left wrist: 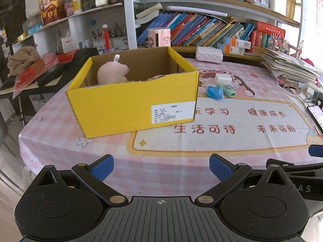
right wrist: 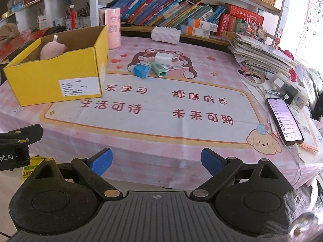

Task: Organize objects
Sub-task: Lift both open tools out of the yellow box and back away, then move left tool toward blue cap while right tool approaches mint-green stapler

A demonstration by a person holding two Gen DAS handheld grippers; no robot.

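Note:
A yellow cardboard box (left wrist: 131, 102) stands open on the pink tablecloth, and it also shows in the right wrist view (right wrist: 54, 76). A pink plush toy (left wrist: 113, 72) lies inside it (right wrist: 52, 49). To its right lie a white charger (left wrist: 223, 79) (right wrist: 164, 58), a mint green item (left wrist: 228, 90) (right wrist: 159, 68) and a blue roll (left wrist: 215, 92) (right wrist: 141, 71). My left gripper (left wrist: 161, 167) is open and empty near the table's front edge. My right gripper (right wrist: 156, 161) is open and empty, at the front edge too.
A phone (right wrist: 284, 119) and chargers lie at the right edge beside a stack of papers (right wrist: 260, 52). A white quilted pouch (right wrist: 166, 34) and a pink cylinder (right wrist: 112, 28) stand at the back. Bookshelves rise behind the table.

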